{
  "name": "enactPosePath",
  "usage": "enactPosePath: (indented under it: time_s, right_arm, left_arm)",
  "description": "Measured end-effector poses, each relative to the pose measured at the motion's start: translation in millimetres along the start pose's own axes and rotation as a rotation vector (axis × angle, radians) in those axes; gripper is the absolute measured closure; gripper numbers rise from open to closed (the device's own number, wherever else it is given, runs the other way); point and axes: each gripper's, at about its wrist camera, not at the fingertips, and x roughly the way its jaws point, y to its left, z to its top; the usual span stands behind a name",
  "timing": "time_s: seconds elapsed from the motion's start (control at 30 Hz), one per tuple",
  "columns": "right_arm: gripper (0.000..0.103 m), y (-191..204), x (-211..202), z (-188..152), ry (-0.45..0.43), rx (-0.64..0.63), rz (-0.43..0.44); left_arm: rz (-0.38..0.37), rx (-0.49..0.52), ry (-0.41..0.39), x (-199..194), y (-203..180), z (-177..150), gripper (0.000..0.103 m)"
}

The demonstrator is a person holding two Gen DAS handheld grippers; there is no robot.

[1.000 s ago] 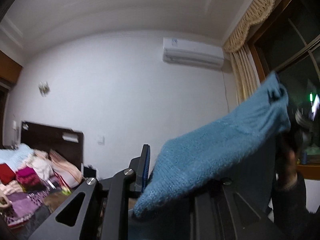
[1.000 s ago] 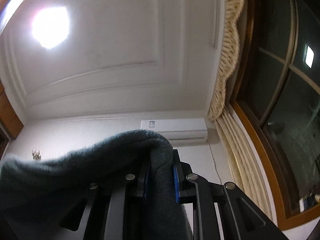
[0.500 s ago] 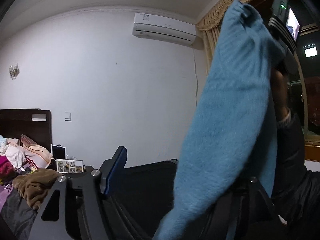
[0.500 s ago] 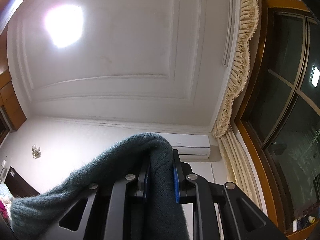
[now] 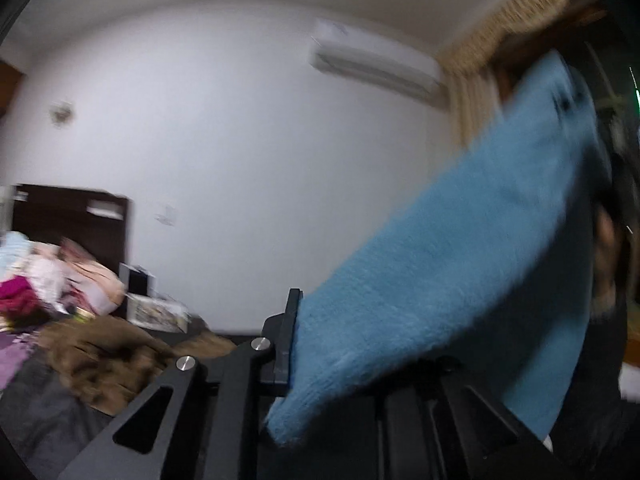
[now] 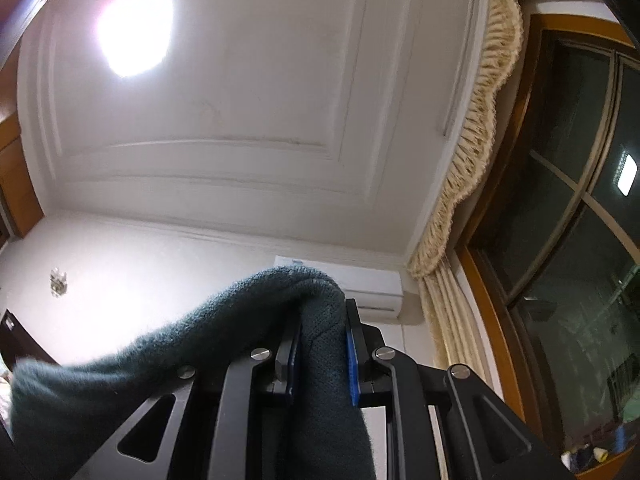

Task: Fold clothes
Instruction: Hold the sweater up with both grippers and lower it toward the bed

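The right gripper (image 6: 320, 354) is clamped on the blue knit garment (image 5: 440, 280), which stretches from the left gripper (image 5: 332, 344) toward two o'clock; whether that gripper pinches it, I cannot tell. Held aloft, nothing looks folded; beyond, at nine o'clock, a clothes pile (image 5: 44, 280) waits.

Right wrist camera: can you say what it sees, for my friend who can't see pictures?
The right gripper pinches a fold of a dark teal knit garment that drapes away to the left. Behind it are a white ceiling with a bright ceiling light, a wall air conditioner, cream curtains and a dark window.
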Motion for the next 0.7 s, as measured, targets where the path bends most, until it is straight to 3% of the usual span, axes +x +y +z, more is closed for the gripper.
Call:
enactPosePath:
  time_s: [0.13,0.37,0.5,0.6,0.7]
  right_arm:
    - [0.084,-19,1,-21,0.055,0.040,-0.009]
    - [0.083,-31,-24,-25,-0.036,0.047,-0.103]
    - [0.083,-29,-40,-14,-0.131,0.006,-0.155]
    - [0.083,-27,-49,-8,-0.165,-0.006,-0.145]
    - [0.083,-30,-44,-8,-0.120,0.026,-0.104]
  left_arm:
    - [0.068,0.022,-0.171,-43,5,44,0.087]
    - [0.203,0.206,-0.387,-88,-31,82,0.085]
    - [0.225,0.205,-0.415,-95,-24,83,0.084]
    - [0.288,0.218,-0.432,-98,-22,78,0.084]
    - [0.310,0.258,-0.396,-93,-22,68,0.084]
